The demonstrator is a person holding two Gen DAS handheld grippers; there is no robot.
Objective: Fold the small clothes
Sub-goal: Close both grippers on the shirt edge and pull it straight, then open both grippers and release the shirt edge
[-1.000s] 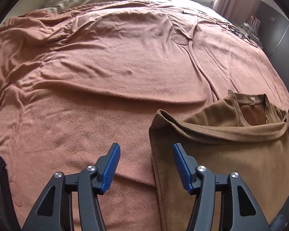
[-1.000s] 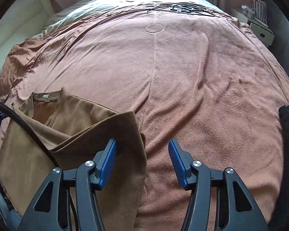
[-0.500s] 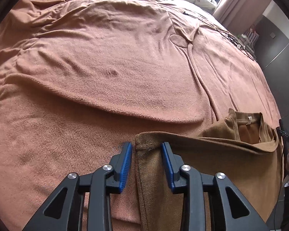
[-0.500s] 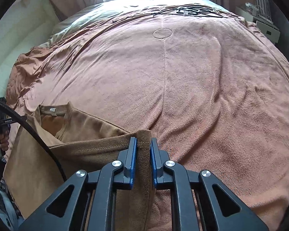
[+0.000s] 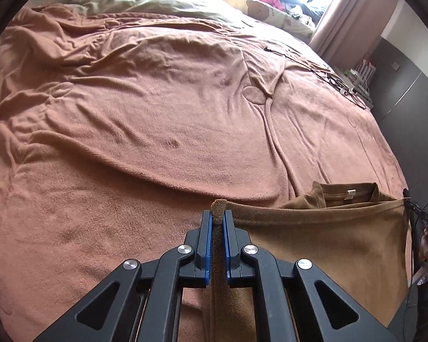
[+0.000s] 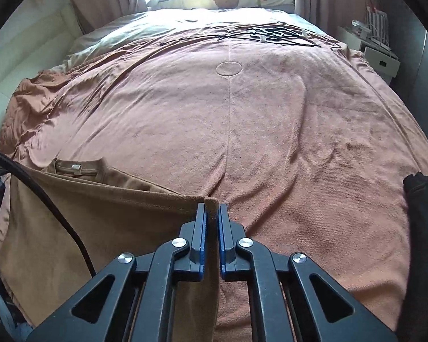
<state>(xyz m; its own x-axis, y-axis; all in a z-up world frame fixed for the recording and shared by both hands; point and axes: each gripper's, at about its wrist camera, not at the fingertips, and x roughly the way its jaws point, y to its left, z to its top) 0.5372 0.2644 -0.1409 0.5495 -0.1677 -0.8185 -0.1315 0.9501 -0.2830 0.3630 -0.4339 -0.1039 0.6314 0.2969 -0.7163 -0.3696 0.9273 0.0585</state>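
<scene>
Left gripper [image 5: 219, 218] and right gripper [image 6: 212, 209] each clamp a corner of the shirt [image 5: 322, 239]: soft, light, limp fabric, likely to sag between grips.

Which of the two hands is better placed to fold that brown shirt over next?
Neither alone. The left gripper and right gripper are each shut on a corner of the brown shirt, its edge stretched between them above the blanket. Probably both carry it together.

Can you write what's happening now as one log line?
left tool: shut on brown shirt corner | right tool: shut on other corner | shirt: on blanket
</scene>
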